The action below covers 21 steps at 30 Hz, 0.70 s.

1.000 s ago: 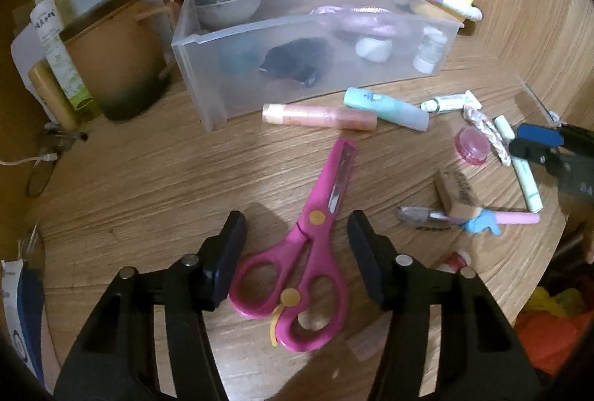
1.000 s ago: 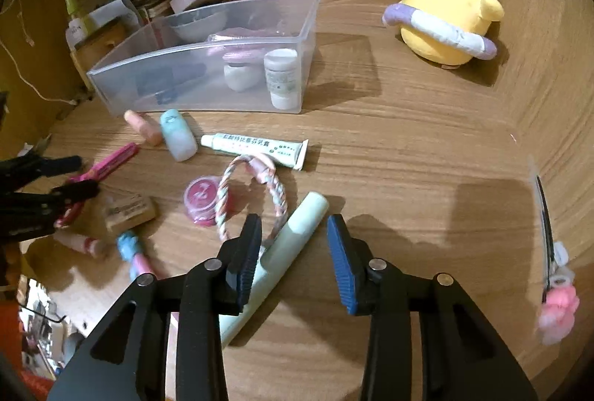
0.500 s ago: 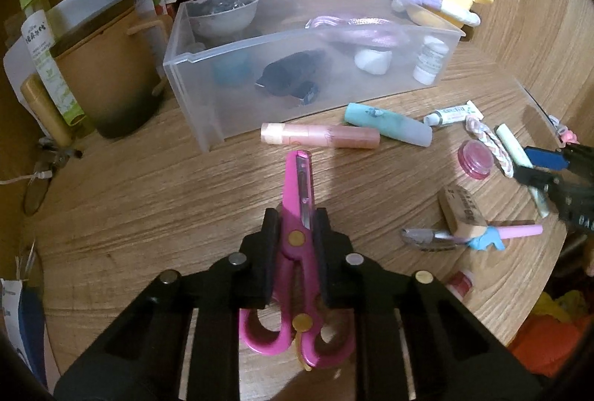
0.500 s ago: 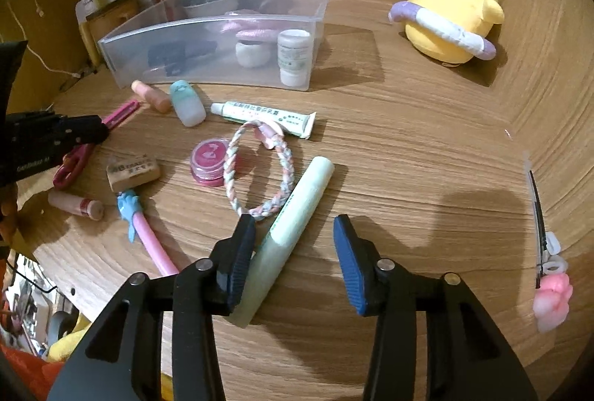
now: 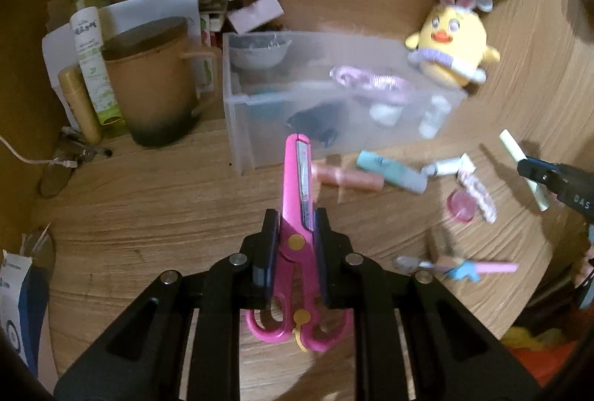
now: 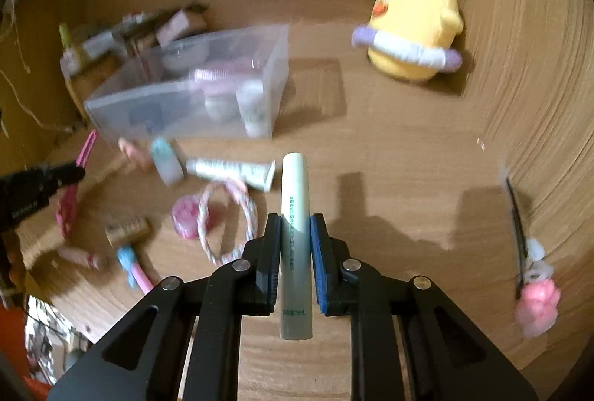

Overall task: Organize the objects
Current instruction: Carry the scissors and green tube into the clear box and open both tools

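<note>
My left gripper [image 5: 296,226] is shut on the pink scissors [image 5: 296,178] near their pivot, blades pointing away, lifted off the wooden desk. Held in my right gripper [image 6: 295,226], which is shut on it, is a pale green tube [image 6: 295,200] raised above the desk. The clear plastic bin [image 5: 241,126] stands behind, holding a small bowl, a purple packet and small bottles. In the left wrist view the right gripper [image 5: 534,171] shows at the far right with the green tube [image 5: 512,147]. The left gripper [image 6: 70,174] with the scissors [image 6: 83,152] appears at the left of the right wrist view.
On the desk lie a peach tube [image 5: 349,176], a teal bottle [image 5: 389,171], a white tube [image 6: 230,171], a pink jar [image 6: 187,217], a braided bracelet [image 6: 245,211], a pink pen [image 5: 479,269]. A yellow plush chick [image 6: 412,33], brown mug [image 5: 152,85] and hair clip [image 6: 519,234] stand around.
The left gripper closed on the scissors and lifted them. The right gripper closed on the green tube and raised it off the desk. Both views tilted up.
</note>
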Motion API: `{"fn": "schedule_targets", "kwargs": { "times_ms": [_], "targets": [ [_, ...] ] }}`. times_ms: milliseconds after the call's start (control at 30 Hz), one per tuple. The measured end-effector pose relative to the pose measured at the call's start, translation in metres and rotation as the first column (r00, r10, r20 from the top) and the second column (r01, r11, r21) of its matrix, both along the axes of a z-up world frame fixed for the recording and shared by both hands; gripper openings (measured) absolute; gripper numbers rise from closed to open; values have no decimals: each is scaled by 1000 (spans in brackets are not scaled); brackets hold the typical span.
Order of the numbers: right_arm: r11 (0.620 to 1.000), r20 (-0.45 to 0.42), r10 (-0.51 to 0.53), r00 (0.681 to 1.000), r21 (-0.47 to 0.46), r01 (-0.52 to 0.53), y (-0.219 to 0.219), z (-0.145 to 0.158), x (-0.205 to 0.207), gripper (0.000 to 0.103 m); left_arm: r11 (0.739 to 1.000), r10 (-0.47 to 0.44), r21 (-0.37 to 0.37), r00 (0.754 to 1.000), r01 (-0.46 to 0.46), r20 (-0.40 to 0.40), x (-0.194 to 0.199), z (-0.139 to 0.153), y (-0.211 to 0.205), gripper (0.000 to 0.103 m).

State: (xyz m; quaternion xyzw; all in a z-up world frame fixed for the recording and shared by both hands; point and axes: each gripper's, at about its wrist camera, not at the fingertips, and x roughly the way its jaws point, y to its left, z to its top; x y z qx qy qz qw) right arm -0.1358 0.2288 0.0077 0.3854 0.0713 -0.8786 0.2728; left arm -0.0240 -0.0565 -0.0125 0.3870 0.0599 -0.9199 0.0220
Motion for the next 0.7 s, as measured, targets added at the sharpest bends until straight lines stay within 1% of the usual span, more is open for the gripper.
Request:
{"fn": "schedule_targets", "kwargs": {
  "times_ms": [133,233,367,533,700],
  "targets": [
    [996,-38,29,999,-82,-33,-6,26,1,14,1000,10,14,1000,-10,-25,1,10,1,18],
    [992,-69,49,996,-116,-57,-15,41,0,14,1000,20,9,998,-20,-57,2,20,1,18],
    [987,-111,59,992,-142,-74,-29,55,-3,14,999,25,24,995,-23,-99,2,35,-2,18],
    [984,-149,72,986,-150,-94,-48,67,-11,14,999,21,36,988,-15,-154,-2,57,-5,18],
    [978,-147,92,985,-172,-117,-62,74,-22,14,999,32,42,975,-24,-220,-12,85,-13,18]
  ]
}}
